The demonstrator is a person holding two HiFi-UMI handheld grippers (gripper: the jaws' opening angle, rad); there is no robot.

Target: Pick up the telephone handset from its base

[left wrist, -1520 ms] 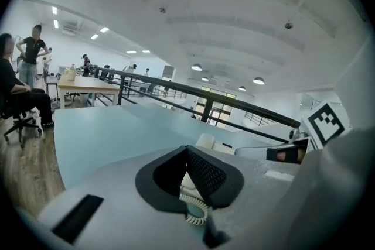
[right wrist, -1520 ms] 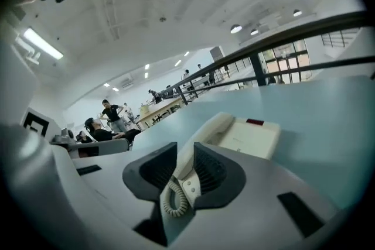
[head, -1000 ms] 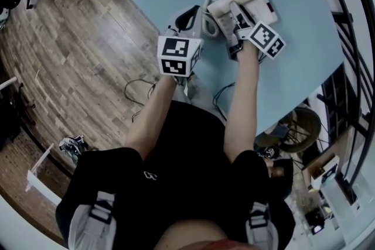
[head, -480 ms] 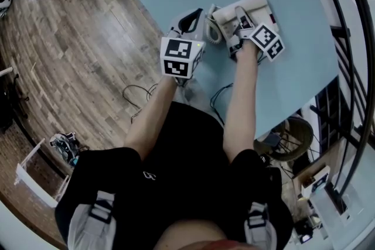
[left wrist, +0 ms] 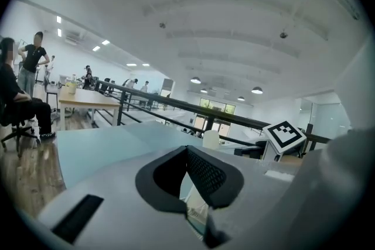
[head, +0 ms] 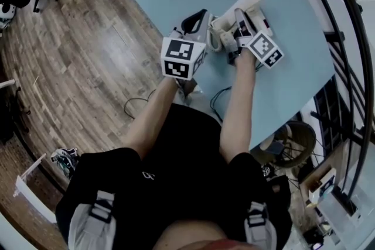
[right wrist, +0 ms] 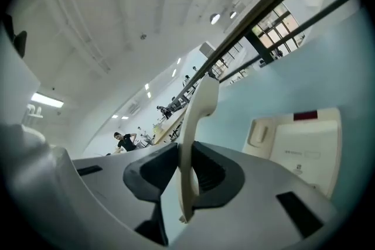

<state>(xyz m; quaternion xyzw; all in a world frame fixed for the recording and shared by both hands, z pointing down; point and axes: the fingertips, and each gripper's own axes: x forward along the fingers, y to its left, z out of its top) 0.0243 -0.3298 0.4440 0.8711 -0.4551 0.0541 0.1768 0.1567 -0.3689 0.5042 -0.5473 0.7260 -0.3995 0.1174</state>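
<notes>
Right gripper (right wrist: pixel 186 171) jaws closing tight on the one smooth, curved cream plastic telephone handset (right wrist: pixel 196 117), off its single boxy cream base (right wrist: pixel 304 146); left gripper (left wrist: pixel 188 168) pinched empty.

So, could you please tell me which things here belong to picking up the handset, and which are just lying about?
Job: handset; telephone base; coiled cord; right gripper, jaws closing on the handset.
Lying about: floor cables; far desk; left gripper, empty.
</notes>
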